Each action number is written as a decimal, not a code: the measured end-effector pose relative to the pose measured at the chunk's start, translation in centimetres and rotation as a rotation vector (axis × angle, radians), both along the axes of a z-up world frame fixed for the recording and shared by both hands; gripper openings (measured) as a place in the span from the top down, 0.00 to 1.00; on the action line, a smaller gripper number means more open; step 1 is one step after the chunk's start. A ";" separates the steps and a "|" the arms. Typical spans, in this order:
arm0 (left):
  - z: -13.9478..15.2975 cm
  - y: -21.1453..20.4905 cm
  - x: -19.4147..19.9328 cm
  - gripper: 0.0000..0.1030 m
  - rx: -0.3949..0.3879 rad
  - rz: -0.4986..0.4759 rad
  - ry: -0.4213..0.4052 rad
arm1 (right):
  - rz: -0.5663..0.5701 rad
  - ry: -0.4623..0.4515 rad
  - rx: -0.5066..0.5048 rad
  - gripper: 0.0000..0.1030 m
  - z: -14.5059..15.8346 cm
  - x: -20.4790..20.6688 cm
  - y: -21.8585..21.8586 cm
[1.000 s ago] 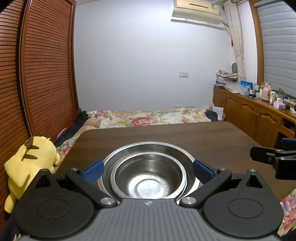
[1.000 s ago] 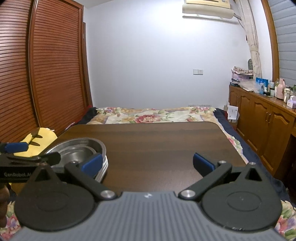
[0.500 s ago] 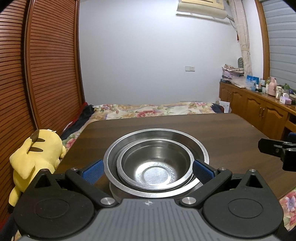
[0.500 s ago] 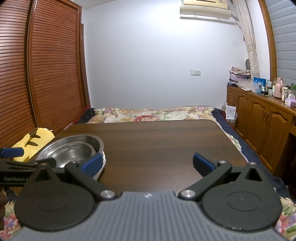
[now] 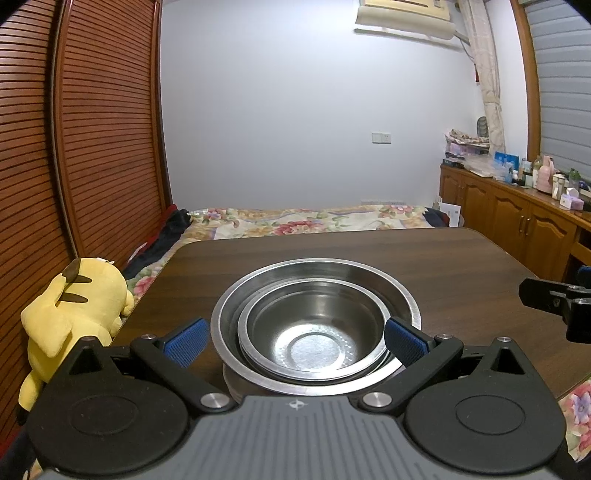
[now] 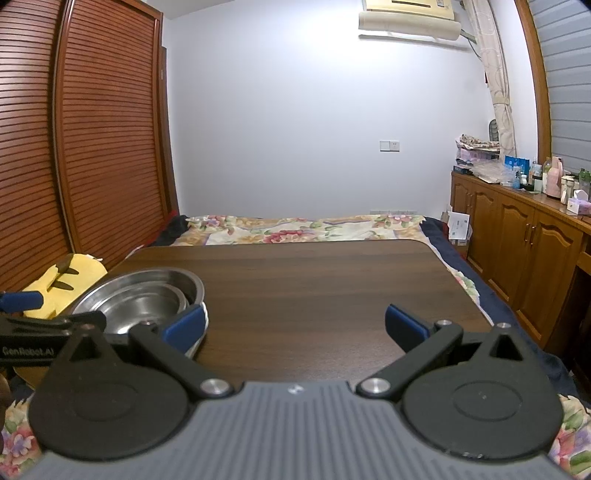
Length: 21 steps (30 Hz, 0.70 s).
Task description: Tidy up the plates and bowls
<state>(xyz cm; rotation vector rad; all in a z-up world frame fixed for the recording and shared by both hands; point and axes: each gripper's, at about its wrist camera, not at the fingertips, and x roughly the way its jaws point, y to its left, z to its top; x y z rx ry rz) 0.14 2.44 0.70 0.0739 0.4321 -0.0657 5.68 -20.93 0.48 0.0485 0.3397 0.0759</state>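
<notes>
From my left gripper (image 5: 293, 341) I look straight down onto the stack of steel bowls (image 5: 314, 325), which sits on the near left part of the dark wooden bench (image 5: 461, 258). A smaller bowl (image 5: 312, 332) nests inside the larger bowl (image 5: 399, 295), and I can make out a white rim under them, though I cannot tell what it belongs to. My left fingers (image 5: 184, 341) are spread wide, one blue pad on each side of the stack and holding nothing; whether the right pad touches the big bowl's rim I cannot tell.

My right gripper (image 6: 293, 325) hangs over the near middle of the bench, its fingers (image 6: 404, 325) released as well, with only bare wood between them. In that view the bowls lie off to the left, partly hidden behind the left finger pad and the black body of the other gripper.

To the left of the bench, beside its near corner, a yellow plush toy (image 5: 70, 314) leans by the slatted wooden wardrobe doors (image 5: 103, 129). Beyond the far edge lies a bed with a floral cover (image 6: 303, 230). Along the right wall runs a wooden cabinet (image 6: 517, 240) crowded with bottles and boxes on top, well apart from the bowls. An air conditioner (image 6: 410, 18) hangs high on the far wall.
</notes>
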 end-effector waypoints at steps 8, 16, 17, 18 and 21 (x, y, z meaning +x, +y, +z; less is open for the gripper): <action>0.0 0.0 0.0 0.00 0.002 -0.002 0.000 | 0.002 0.000 0.001 0.00 0.0 -0.1 0.0; 0.2 0.1 0.0 0.00 0.000 0.000 -0.003 | 0.003 0.000 0.001 0.00 0.0 -0.1 0.0; 0.2 0.1 0.0 0.00 0.000 0.000 -0.002 | 0.003 0.000 0.001 0.00 0.0 -0.1 0.0; 0.2 0.1 0.0 0.00 -0.001 -0.001 -0.002 | 0.002 -0.001 0.001 0.00 0.0 -0.2 0.0; 0.2 0.1 0.0 0.00 -0.001 -0.001 -0.003 | 0.003 0.001 0.002 0.00 0.0 -0.2 -0.1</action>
